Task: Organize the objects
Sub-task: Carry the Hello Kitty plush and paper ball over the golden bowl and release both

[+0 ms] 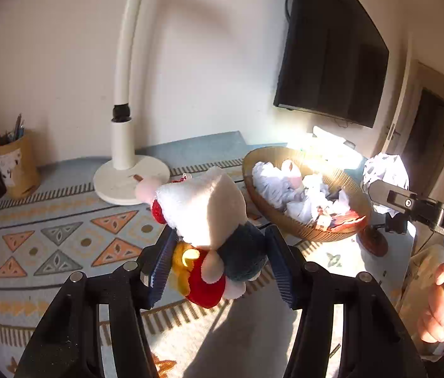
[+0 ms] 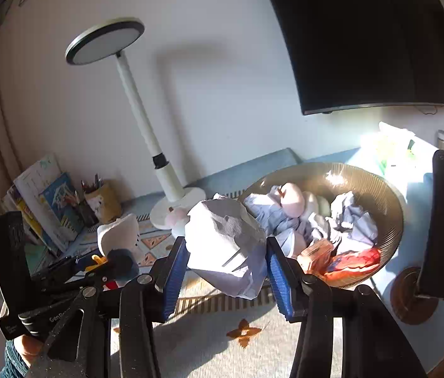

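Lamp head (image 2: 104, 41) only in rt view

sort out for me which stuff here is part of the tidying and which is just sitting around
In the job: plush toy in left gripper; crumpled paper in right gripper; basket.

Lying about: lamp, pencil cup, books, screen.

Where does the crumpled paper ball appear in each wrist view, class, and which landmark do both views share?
Left wrist view: crumpled paper ball at far right, on the tip of the right claw.
Right wrist view: paper ball centre, between the blue pads.
Shared landmark: the woven basket.
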A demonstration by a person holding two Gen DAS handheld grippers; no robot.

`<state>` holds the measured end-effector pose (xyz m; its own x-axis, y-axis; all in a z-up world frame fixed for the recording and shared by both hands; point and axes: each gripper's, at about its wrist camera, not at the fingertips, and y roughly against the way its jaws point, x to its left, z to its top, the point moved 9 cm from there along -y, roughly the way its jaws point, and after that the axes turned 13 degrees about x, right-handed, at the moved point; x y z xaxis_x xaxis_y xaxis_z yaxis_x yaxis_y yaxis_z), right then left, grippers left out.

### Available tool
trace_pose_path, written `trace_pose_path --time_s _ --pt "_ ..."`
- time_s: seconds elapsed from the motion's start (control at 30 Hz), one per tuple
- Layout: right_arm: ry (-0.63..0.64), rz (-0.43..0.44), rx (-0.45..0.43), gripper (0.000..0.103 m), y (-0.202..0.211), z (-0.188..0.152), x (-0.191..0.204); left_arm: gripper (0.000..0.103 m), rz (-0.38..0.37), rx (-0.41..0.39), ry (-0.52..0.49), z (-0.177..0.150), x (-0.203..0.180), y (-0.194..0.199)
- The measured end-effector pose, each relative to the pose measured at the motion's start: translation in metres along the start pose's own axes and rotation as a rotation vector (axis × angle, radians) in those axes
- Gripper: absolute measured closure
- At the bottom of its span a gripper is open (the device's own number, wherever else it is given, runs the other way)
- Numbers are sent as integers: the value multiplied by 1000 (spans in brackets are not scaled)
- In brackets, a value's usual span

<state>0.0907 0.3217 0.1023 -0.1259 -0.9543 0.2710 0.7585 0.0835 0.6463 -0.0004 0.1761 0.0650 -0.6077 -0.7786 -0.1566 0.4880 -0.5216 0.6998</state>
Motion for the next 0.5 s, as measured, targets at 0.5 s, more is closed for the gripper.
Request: trace_pose_path --time_s 0.5 --pt "-173 -293 -18 36 -32 83 -132 14 -182 54 -56 84 -123 -120"
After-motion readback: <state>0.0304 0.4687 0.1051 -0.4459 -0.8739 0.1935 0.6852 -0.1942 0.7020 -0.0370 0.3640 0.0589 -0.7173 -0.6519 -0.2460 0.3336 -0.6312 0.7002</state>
